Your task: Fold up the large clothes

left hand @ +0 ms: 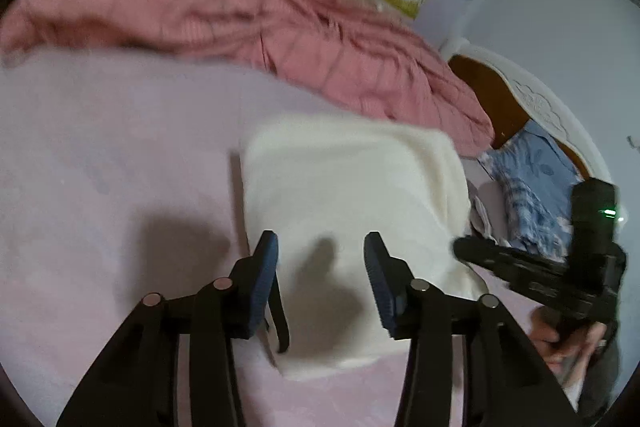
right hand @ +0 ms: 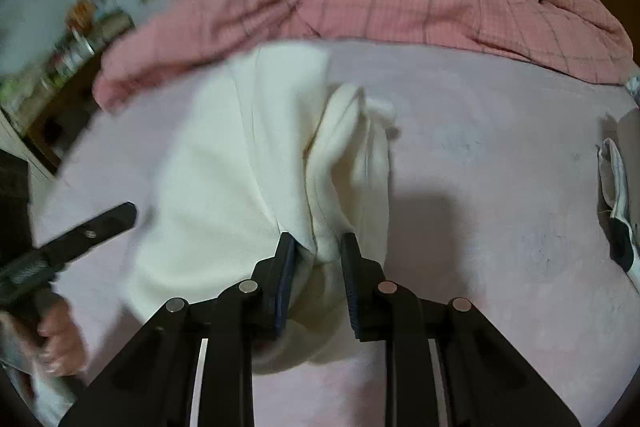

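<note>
A cream white garment lies folded into a rough rectangle on the pale pink bed sheet. My left gripper hovers over its near end, open, with nothing between the blue pads; their shadow falls on the cloth. In the right wrist view the same garment has a raised fold running toward my right gripper. That gripper stands narrow, with the fold bunched between its pads. A hand holds the left gripper, and one of its fingers shows at the left. The right gripper's black body sits at the garment's right edge.
A rumpled pink quilt lies heaped along the far side of the bed. A blue patterned cloth rests by the white headboard. A white and black item lies at the right edge. Cluttered shelves stand far left.
</note>
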Motion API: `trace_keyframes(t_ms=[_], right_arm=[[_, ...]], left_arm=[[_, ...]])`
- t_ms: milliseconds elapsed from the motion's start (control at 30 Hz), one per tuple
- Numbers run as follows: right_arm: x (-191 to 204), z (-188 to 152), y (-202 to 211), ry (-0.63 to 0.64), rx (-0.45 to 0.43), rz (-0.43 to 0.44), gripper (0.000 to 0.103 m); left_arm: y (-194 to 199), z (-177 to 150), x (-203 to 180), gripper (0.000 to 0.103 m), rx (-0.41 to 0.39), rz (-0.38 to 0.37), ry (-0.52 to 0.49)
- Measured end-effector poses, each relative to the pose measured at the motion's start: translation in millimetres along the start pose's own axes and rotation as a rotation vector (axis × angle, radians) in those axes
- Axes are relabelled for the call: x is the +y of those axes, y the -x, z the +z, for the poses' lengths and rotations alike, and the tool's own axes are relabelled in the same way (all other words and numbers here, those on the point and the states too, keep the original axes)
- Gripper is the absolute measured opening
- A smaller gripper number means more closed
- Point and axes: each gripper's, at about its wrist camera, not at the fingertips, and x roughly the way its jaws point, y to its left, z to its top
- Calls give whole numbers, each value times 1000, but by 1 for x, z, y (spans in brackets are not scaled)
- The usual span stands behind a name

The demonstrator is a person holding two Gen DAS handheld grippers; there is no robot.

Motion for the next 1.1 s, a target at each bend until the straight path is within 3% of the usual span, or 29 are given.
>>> trace_keyframes(t_ms=[100, 200, 267, 400, 500, 533, 600, 833, 867, 933, 967, 1033, 1067, 1100], right_arm=[[17, 18, 14, 34, -59, -19, 24], [22, 38, 1, 40, -28, -22, 24], [19, 46, -7, 19, -10, -15, 24], [0, 48, -17, -15, -1, -22, 24], [-23, 43, -51, -81, 92, -12, 24], [-29, 41, -60, -102, 115, 6, 27], [-39, 35, -80, -154, 123, 37, 49], [-36, 33, -79, -153, 89, 45, 52], [-37, 33, -75, -161, 80, 61, 52], [-39, 26, -55, -166, 35, 109, 53], [-36, 22, -48, -147, 20, 108, 59], [-30, 16, -41, -89, 15, 93, 75], [-27, 14, -40, -65, 17, 91, 87], [-24, 12, -40, -40, 6, 77, 91]], left_arm=[[-2, 23, -6, 52, -12, 21, 21], [-34, 38, -11, 50, 103, -114, 68], [-62, 35, -17, 43, 188, -189, 110], [-77, 24, -40, 42, 129, -151, 11], [-90, 16, -41, 40, 151, -123, -12], [-95, 13, -36, 37, 167, -90, -4], [-105, 8, -30, 37, 176, -16, -1], [-93, 10, -27, 37, 165, -33, 19], [-80, 7, -30, 39, 138, -53, 6], [-55, 3, -36, 56, 78, -74, -37], [-42, 1, -39, 65, 42, -47, -62], [-24, -3, -41, 72, -20, 40, -103], [-20, -4, -39, 78, -33, 61, -101], [-20, -4, -34, 84, -29, 76, -83]])
